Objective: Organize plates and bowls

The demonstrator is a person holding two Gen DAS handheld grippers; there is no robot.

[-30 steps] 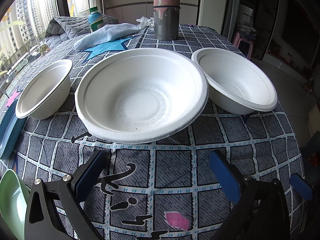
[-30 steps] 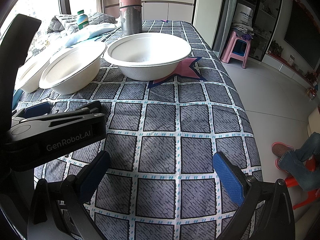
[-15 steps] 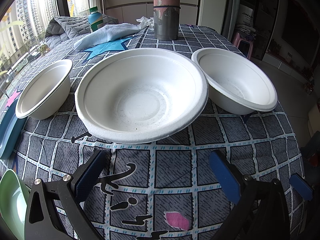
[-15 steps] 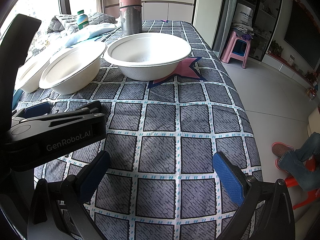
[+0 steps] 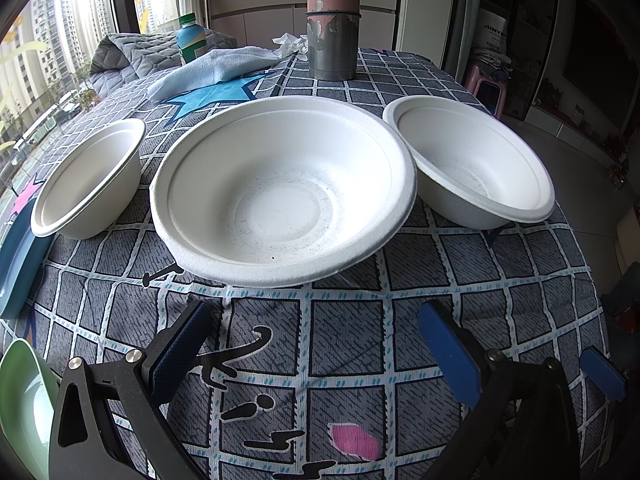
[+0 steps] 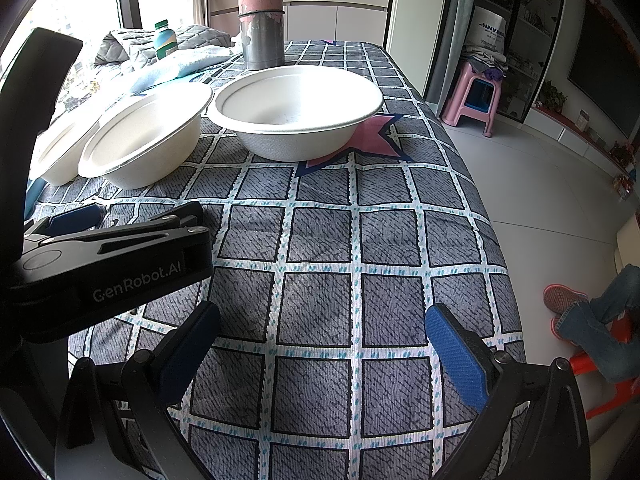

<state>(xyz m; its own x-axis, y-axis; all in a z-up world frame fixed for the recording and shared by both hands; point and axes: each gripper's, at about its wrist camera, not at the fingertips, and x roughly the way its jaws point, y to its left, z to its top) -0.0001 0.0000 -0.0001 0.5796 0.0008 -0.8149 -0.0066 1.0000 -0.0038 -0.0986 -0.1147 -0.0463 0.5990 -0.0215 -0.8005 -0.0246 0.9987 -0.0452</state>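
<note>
Left wrist view first: checked grey-and-white tablecloth (image 5: 344, 340) carrying three white moulded-pulp bowls in a row across its near half, largest to smallest as seen. Wide white pulp bowl (image 5: 280, 192) dead ahead, close to the near edge; deeper white pulp bowl (image 5: 472, 168) just beside it toward the right edge, rims nearly meeting; third white pulp bowl (image 5: 88, 180) toward the left edge, a little apart. Blue plate (image 5: 16, 260) and pale green plate (image 5: 20, 408) peeping in at the near left corner. Worn pink-and-steel tumbler (image 5: 332, 28) upright near the far edge, well apart from the bowls. Left gripper (image 5: 316, 344) spread wide and empty, low over the cloth, level, aimed at the near rim of the wide bowl. Right gripper (image 6: 320, 344) likewise spread and empty, hanging over bare cloth near the right edge, pointed toward the deeper bowl (image 6: 296, 116), with the left gripper body alongside. Likely step: reaching for a first bowl to nest into another. Best done by sliding one finger inside and one outside the near rim, pinching gently since thin pulp crushes and flexes, then lifting straight up before carrying across, keeping the bowl level to seat cleanly inside its neighbour.
</note>
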